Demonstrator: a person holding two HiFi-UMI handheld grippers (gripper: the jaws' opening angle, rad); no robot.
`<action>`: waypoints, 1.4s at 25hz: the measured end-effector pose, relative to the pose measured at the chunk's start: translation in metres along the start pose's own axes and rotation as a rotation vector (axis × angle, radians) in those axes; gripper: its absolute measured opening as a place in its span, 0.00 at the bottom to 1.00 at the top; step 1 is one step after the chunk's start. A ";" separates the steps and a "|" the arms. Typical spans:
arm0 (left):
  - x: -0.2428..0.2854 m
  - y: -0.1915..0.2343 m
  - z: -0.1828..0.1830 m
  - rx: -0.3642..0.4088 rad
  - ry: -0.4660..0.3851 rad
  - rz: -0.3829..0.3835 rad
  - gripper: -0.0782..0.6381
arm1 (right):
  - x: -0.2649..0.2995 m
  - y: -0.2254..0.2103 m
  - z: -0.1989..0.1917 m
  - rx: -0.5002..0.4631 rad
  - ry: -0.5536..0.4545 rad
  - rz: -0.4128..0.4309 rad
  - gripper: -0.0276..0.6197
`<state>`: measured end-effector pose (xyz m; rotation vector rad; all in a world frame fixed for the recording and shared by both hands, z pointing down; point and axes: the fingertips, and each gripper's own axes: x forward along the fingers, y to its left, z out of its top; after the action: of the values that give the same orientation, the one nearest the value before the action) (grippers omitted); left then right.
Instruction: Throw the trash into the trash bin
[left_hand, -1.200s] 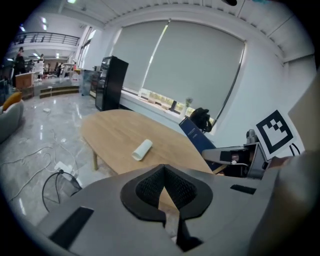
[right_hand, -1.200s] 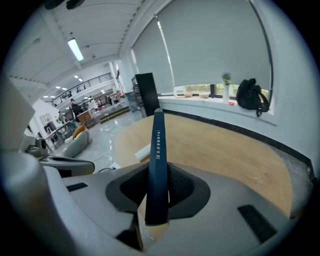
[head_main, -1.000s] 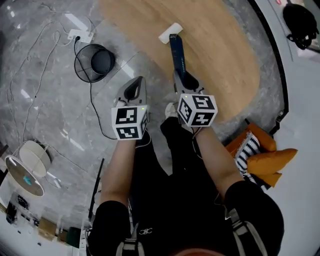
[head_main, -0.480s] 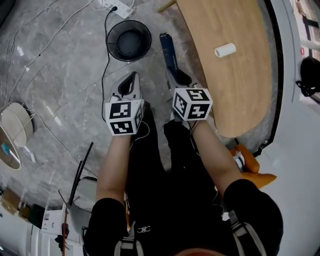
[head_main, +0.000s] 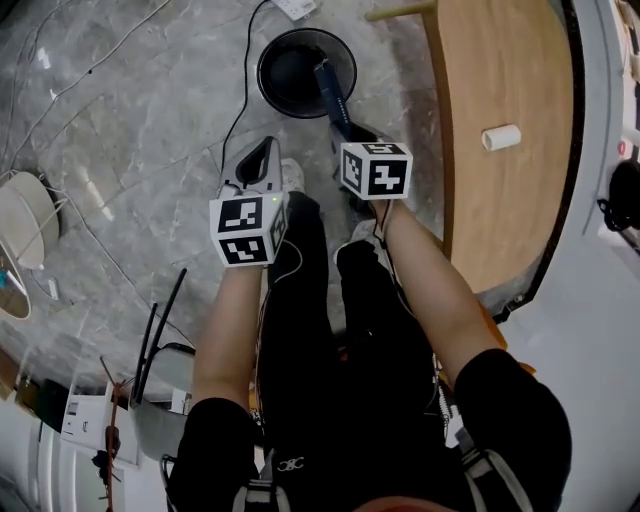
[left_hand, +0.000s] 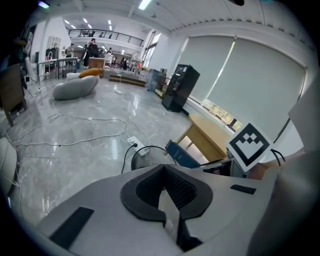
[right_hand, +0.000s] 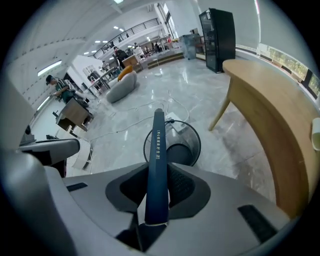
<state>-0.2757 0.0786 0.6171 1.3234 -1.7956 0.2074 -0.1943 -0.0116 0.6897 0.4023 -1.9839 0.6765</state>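
right gripper (right_hand: 156, 195) clamped on a flat dark blue box (right_hand: 157, 150), its far end poking over the trash bin (head_main: 288, 78) opening, probably lined up for a drop. left gripper (left_hand: 169, 197) empty, jaws together, near the bin, likely just out of the way.

Person: black short-sleeved top (head_main: 215, 440), black trousers (head_main: 300, 330), grey shoulder straps (head_main: 482, 470). Left gripper (head_main: 263, 152) and right gripper (head_main: 347, 130): grey shells, black-and-white marker cubes (head_main: 247, 230).
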 end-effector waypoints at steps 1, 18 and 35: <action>0.003 0.007 -0.003 -0.009 0.007 0.003 0.13 | 0.013 -0.002 -0.001 0.004 0.025 -0.004 0.18; 0.048 0.059 -0.008 -0.039 0.072 0.013 0.13 | 0.127 -0.033 0.012 0.037 0.206 -0.100 0.21; 0.044 -0.002 0.030 0.036 -0.021 -0.012 0.13 | -0.018 0.000 0.083 -0.156 -0.412 -0.061 0.06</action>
<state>-0.2923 0.0297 0.6297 1.3659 -1.8085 0.2212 -0.2437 -0.0622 0.6427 0.5377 -2.3825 0.4181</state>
